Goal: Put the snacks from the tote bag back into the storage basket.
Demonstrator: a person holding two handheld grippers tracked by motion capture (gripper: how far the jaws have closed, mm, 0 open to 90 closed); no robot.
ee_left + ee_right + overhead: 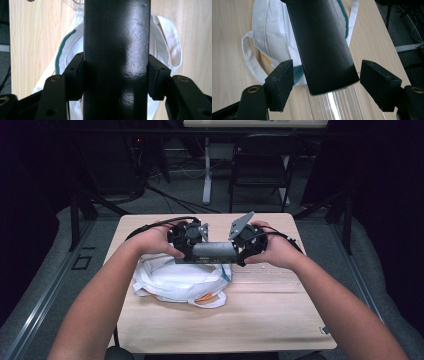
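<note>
Gripping the dark flat box [117,60], left gripper [187,236] had both pads pressed on its sides, holding it above the white tote bag [172,282] on the wooden table [280,320]. Right gripper [248,242] stood spread around the box's other end, pads [280,83] clear of it.

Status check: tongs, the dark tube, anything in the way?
Left tongs clamped on dark tube. Right tongs open, astride its end. White bag underneath.
</note>
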